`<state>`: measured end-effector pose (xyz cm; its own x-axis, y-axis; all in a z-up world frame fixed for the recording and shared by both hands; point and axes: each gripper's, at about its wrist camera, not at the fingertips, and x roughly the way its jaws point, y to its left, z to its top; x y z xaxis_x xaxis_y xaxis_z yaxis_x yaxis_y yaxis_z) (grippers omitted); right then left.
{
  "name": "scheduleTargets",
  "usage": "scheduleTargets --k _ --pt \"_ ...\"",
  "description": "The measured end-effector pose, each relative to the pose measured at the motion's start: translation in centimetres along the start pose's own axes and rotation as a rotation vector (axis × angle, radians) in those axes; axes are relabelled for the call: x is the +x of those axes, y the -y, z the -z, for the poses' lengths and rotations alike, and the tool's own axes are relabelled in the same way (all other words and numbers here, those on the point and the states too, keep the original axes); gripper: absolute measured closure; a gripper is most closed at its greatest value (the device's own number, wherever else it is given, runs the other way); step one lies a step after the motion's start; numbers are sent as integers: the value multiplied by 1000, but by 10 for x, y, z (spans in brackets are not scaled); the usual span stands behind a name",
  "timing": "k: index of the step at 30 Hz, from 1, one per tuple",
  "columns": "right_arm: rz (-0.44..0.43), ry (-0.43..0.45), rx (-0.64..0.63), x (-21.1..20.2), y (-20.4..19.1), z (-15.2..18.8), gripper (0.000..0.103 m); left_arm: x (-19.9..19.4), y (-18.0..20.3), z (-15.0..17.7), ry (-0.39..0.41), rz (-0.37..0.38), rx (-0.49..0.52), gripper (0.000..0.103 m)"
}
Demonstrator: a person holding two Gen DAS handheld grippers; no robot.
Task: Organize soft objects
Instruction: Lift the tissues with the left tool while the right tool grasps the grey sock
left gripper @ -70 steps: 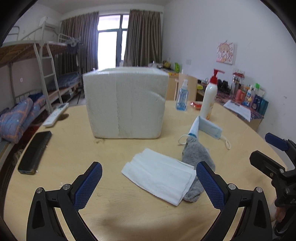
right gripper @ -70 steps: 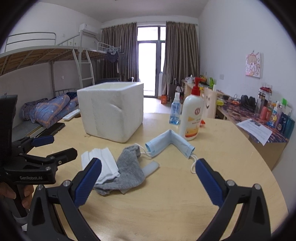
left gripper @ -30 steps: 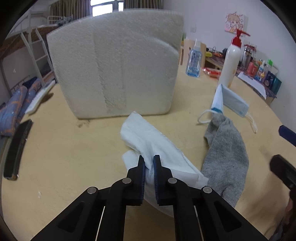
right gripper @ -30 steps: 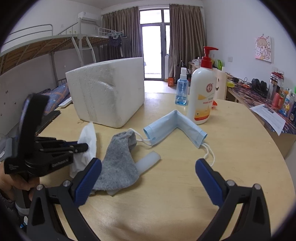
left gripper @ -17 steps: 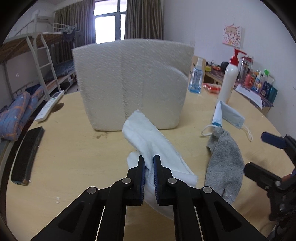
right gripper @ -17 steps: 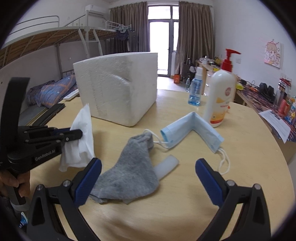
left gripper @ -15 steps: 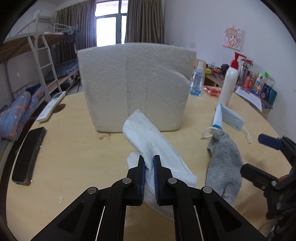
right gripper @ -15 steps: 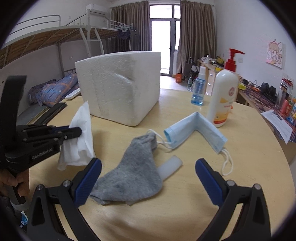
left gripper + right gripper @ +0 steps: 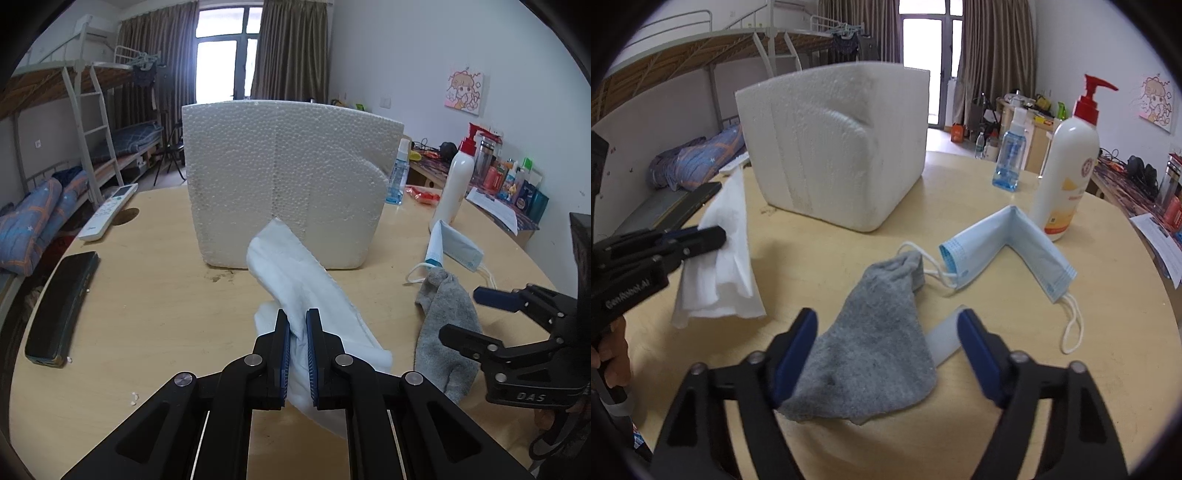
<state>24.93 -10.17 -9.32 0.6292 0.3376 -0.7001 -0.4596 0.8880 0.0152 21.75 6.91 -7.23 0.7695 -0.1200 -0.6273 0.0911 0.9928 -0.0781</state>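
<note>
My left gripper [image 9: 297,325] is shut on a folded white tissue [image 9: 303,280] and holds it above the round table, in front of the white foam box [image 9: 288,177]. The right wrist view shows the tissue [image 9: 727,251] hanging from the left gripper [image 9: 718,234]. My right gripper [image 9: 886,332] is open, its blue pads either side of a grey sock [image 9: 875,347] lying on the table. A blue face mask [image 9: 1008,243] lies bent beyond the sock. A small translucent piece [image 9: 943,338] lies beside the sock.
A white pump bottle [image 9: 1067,166] and a small blue spray bottle [image 9: 1010,151] stand right of the foam box [image 9: 834,147]. A black phone [image 9: 62,306] and a white remote [image 9: 109,212] lie at the table's left. The right gripper [image 9: 491,314] shows at the right in the left wrist view.
My left gripper shut on the tissue and lifted it off the table. My right gripper moved down over the grey sock and its jaws have narrowed.
</note>
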Motion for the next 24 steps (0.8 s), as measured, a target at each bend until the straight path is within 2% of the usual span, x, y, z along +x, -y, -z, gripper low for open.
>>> scheduleTargets --k 9,13,15,24 --pt "1 -50 -7 8 -1 3 62 -4 -1 1 12 8 3 94" --pt "-5 -47 -11 3 -1 3 85 -6 -2 0 17 4 0 94" --pt "1 -33 -18 -1 -2 3 88 -10 -1 -1 27 4 2 94" --pt "-5 57 -13 -34 -4 -1 88 -35 7 -3 76 1 21 94"
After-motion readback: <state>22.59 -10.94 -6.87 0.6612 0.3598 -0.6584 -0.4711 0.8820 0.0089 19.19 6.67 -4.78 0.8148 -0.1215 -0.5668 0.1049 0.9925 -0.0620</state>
